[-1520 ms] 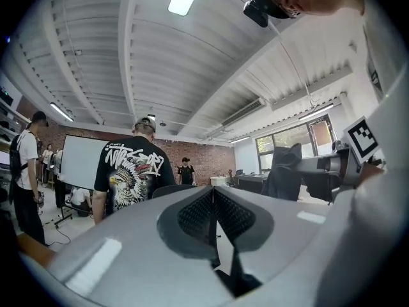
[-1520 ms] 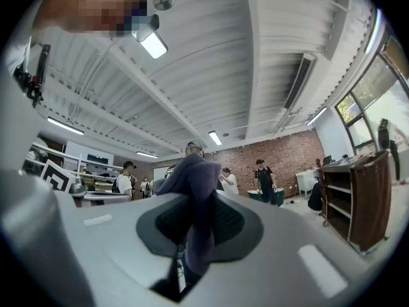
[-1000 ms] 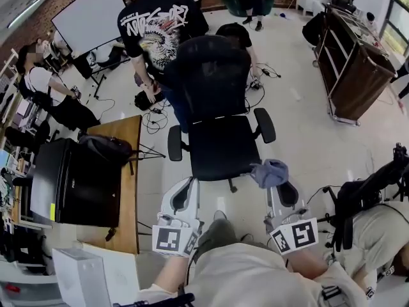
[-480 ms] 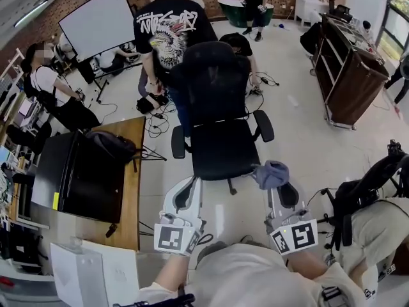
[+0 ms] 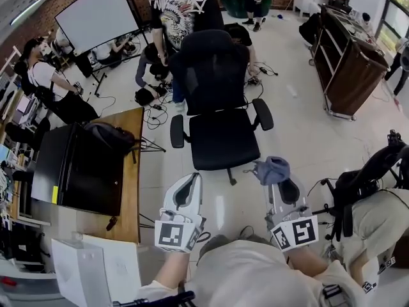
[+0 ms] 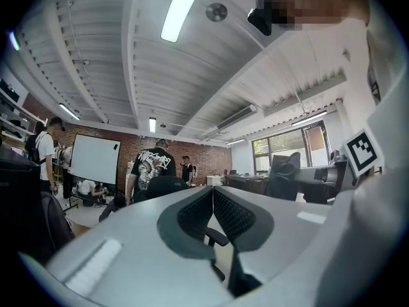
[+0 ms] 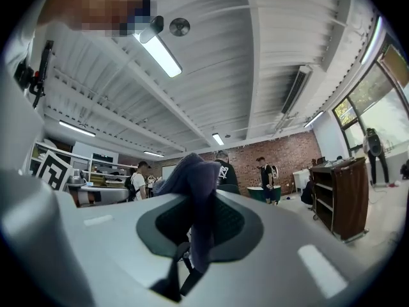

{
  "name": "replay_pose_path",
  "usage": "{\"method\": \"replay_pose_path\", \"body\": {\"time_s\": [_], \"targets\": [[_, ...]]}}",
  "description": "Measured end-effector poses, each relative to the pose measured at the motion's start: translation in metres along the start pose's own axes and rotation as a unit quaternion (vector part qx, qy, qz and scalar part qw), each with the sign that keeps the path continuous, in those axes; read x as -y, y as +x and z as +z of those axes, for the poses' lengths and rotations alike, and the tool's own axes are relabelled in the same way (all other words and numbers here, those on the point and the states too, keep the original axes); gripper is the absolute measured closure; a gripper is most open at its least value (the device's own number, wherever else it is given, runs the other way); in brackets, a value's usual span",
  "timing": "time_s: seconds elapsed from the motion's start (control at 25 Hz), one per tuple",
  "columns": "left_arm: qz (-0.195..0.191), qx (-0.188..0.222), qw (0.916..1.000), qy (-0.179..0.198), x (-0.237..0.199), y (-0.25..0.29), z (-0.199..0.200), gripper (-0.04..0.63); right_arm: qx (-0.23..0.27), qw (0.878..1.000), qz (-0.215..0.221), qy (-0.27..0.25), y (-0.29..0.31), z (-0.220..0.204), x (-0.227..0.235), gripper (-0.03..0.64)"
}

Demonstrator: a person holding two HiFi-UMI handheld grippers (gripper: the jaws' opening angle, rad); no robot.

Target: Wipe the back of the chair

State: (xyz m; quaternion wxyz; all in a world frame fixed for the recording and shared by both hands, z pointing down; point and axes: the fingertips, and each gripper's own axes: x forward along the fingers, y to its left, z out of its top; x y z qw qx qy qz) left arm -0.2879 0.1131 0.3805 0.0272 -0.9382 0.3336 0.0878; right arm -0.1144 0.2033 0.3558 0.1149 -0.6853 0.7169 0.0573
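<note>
A black office chair (image 5: pixel 217 101) stands on the pale floor, its seat facing me and its backrest (image 5: pixel 208 69) on the far side. My right gripper (image 5: pixel 276 179) is shut on a grey-blue cloth (image 5: pixel 271 170), which hangs bunched over its jaws just short of the seat's front right corner; the same cloth (image 7: pixel 195 190) fills the middle of the right gripper view. My left gripper (image 5: pixel 185 187) is held level beside it, shut and with nothing in it, its jaw tips meeting at my left gripper (image 6: pixel 213 190). Both grippers are apart from the chair.
A wooden desk (image 5: pixel 128 171) with a black monitor (image 5: pixel 70 171) and a bag stands at the left. A person in a black printed T-shirt (image 5: pixel 185 8) stands behind the chair; others sit near a whiteboard (image 5: pixel 96 15). A brown cart (image 5: pixel 354 62) stands at the right.
The view has drawn slightly nearer to the chair, and the person in the printed T-shirt has stepped further back behind it. Both grippers keep their hold and pose.
</note>
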Motion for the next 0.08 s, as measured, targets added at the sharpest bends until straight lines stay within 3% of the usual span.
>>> {"method": "replay_pose_path", "body": {"time_s": [0.08], "targets": [[-0.002, 0.001, 1.0, -0.004, -0.006, -0.032, -0.052, 0.532, 0.004, 1.0, 0.001, -0.002, -0.021, -0.05, -0.016, 0.566]]}}
